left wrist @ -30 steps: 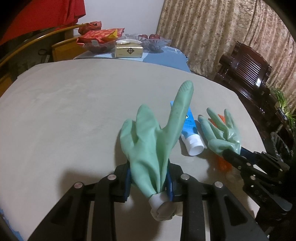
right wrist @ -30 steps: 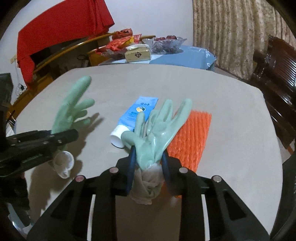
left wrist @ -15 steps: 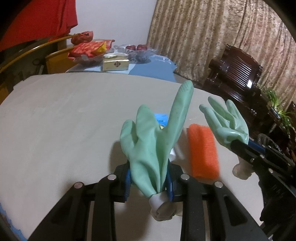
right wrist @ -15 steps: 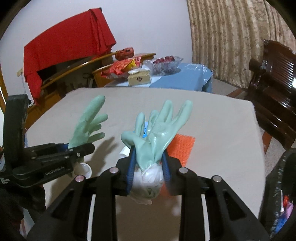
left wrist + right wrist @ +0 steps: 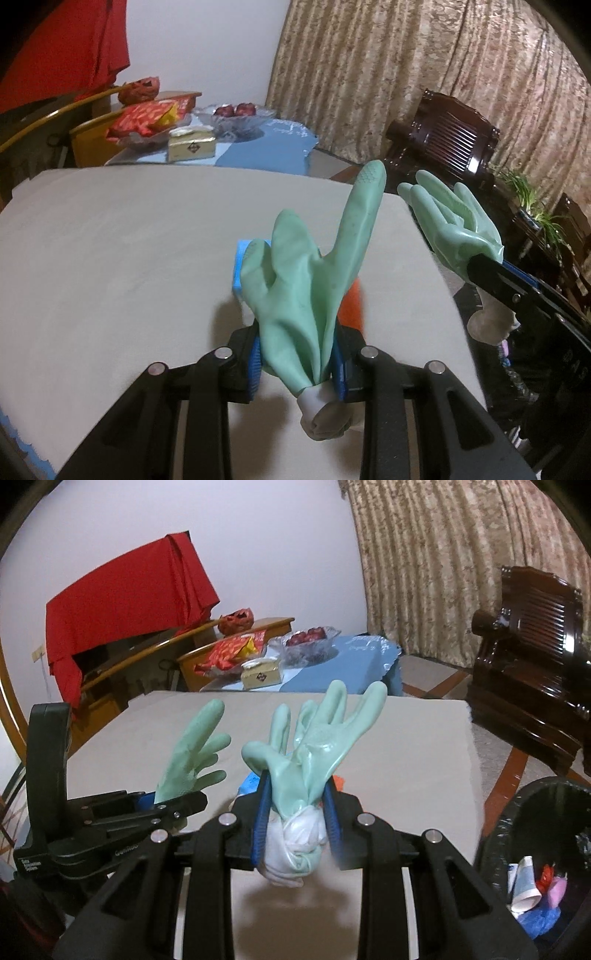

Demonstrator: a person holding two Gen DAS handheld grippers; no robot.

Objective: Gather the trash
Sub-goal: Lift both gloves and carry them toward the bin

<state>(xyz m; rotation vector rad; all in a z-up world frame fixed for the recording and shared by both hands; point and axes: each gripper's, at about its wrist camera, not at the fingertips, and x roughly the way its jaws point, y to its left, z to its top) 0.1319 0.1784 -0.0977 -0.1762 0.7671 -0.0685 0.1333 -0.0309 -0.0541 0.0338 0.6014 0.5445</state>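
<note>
My left gripper (image 5: 297, 363) is shut on a pale green rubber glove (image 5: 310, 273), its fingers sticking up above the grey table (image 5: 110, 258). My right gripper (image 5: 295, 823) is shut on a second green glove (image 5: 314, 749) at its bunched white cuff. Each gripper shows in the other's view: the right glove (image 5: 450, 229) at the right, the left glove (image 5: 192, 753) at the left. On the table behind the gloves lie a blue tube (image 5: 242, 266) and an orange mesh piece (image 5: 352, 302), both mostly hidden.
A black-lined bin (image 5: 535, 853) holding trash stands off the table's right edge. Beyond the table is a blue-covered table (image 5: 354, 664) with a fruit bowl, snack packets and a box. A dark wooden chair (image 5: 528, 657) stands at the right before curtains.
Both grippers have risen off the table with their gloves and drawn back. The tube and orange mesh have slipped behind the gloves, and the bin has come into the right wrist view.
</note>
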